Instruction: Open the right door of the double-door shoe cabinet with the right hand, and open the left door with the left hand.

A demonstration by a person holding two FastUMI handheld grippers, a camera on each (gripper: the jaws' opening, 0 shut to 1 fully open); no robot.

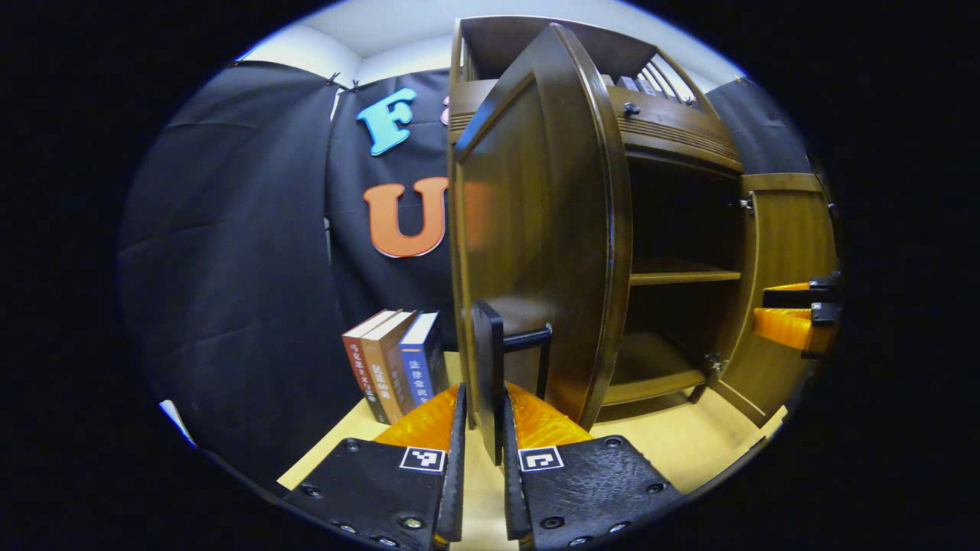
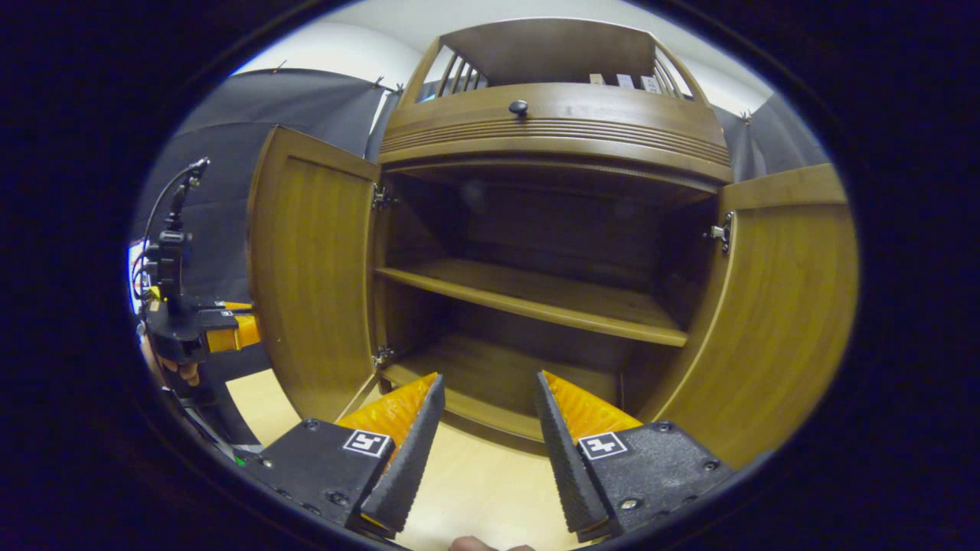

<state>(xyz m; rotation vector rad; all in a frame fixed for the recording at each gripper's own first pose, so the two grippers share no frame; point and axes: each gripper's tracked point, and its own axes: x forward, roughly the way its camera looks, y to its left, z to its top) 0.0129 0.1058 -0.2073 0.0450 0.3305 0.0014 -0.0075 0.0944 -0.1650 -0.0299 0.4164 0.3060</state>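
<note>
right, the shoe cabinet (image 2: pixel 551 115) stands on a pale wooden tabletop (image 2: pixel 475 482), dark glossy brown wood with a ribbed band under its top rail and a small round knob (image 2: pixel 519 108). both doors are swung wide: in the right gripper view the left door (image 2: pixel 310 268) and right door (image 2: pixel 781 306) flare outward, smooth grained panels on metal hinges, with a flat shelf (image 2: pixel 536 295) across the dark interior. the left gripper (image 1: pixel 484 428) has its ridged fingers closed onto the left door's thin dark bar handle (image 1: pixel 490 367), clamped on its upright plate. the right gripper (image 2: pixel 484 436) hangs in front of the cabinet with its fingers spread, nothing between them. three upright books (image 1: pixel 394 363) stand beside the cabinet.
</note>
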